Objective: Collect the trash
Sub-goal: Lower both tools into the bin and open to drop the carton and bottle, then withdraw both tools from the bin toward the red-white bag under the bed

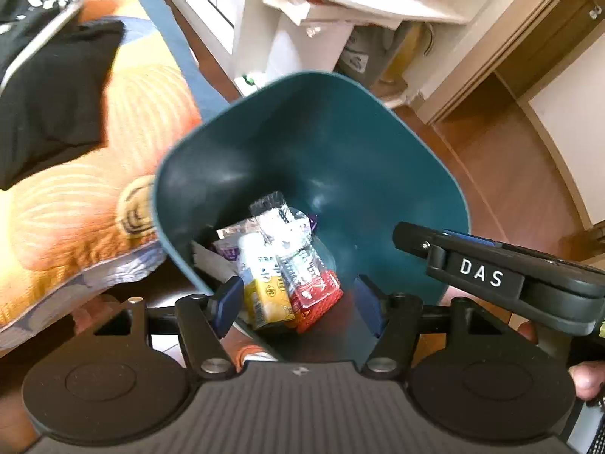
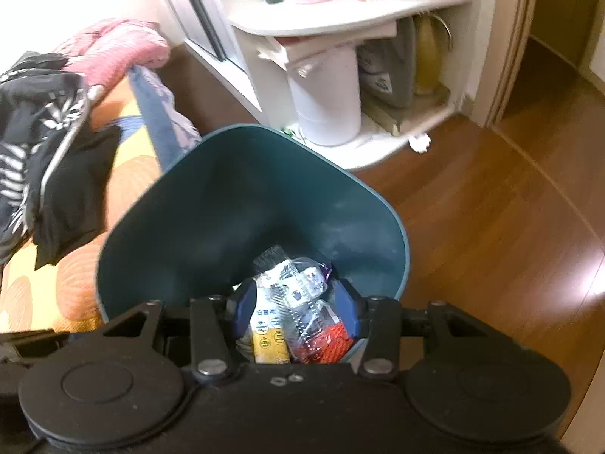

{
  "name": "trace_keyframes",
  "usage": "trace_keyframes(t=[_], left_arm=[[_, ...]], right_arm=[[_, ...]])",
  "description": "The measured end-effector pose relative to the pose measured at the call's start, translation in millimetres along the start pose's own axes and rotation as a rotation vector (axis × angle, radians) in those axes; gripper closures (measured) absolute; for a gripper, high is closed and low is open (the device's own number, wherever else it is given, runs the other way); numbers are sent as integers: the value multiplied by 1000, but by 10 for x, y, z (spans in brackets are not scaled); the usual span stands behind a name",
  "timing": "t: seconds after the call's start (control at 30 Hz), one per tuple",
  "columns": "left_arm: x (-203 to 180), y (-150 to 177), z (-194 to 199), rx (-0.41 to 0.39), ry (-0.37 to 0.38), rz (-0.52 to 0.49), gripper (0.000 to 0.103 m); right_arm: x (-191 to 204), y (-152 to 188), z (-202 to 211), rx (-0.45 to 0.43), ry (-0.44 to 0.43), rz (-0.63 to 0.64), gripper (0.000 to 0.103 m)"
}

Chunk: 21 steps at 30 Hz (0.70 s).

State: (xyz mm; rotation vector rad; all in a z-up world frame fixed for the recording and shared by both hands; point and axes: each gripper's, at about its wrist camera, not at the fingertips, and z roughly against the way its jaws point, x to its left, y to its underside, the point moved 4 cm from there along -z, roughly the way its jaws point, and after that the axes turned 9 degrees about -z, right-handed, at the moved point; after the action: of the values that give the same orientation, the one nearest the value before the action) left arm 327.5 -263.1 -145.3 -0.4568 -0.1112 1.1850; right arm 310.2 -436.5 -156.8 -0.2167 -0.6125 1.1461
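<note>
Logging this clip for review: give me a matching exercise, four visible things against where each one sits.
Things:
1. yellow carton
2. white bucket
3. black garment
4. crumpled white paper

Places:
A. on the wooden floor beside the shelf's base
B. inside the teal bin
C. on the orange bedspread
D. under the white shelf

Pairs: 1-B, 2-D, 3-C, 4-A
</note>
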Motion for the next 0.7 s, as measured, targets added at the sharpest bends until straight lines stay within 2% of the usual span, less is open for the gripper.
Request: trace_keyframes(t=[0.33,0.57,0.63,0.7], left_arm=[[264,243,714,-98,-27,-1,39],[667,594,1298,-161,-55,41,39],[787,723,1458,-178,-62,59,33],[916,873,1620,-198,-72,78,32]], right_arm=[[436,166,489,-41,-91,112,56],[882,451,819,-46,-152,213,56],[1013,558,912,-44,-174,236,56],[1152,677,987,-37,-191,263,56]])
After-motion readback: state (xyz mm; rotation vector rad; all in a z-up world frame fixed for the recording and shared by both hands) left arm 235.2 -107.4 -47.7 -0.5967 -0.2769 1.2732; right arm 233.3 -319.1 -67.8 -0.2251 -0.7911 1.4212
